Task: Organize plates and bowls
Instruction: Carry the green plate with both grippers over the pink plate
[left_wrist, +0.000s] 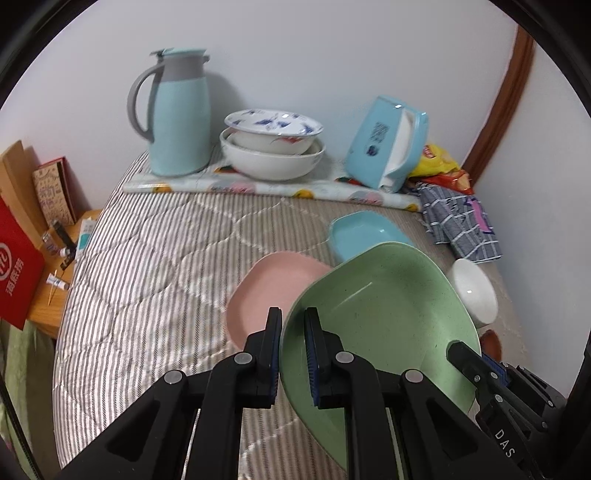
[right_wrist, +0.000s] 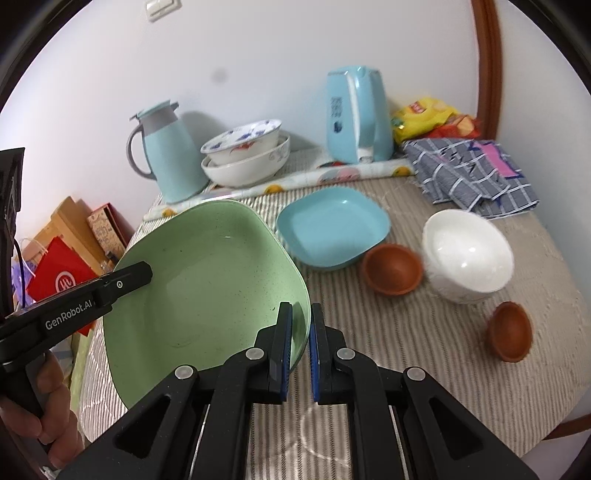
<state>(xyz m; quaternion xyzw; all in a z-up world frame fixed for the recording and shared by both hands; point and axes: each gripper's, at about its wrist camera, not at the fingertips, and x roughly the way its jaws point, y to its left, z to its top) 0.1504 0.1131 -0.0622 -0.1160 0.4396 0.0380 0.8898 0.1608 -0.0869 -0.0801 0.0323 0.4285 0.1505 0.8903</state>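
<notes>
The left gripper (left_wrist: 292, 325) and the right gripper (right_wrist: 301, 319) each have their jaws pinching opposite rims of the speckled green plastic square plate (right_wrist: 207, 284), which is tilted above the striped quilted table (right_wrist: 388, 350). Under it lies a pink plastic square plate (left_wrist: 266, 288), and just beyond is a light blue plastic square plate (right_wrist: 332, 227).

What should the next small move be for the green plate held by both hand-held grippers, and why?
Probably lower the green plate onto the pink plate. The left hand-held gripper and the right hand-held gripper each pinch its rim on opposite sides, it hangs tilted above the striped cloth, and in the left wrist view the pink plate shows just behind it.
</notes>
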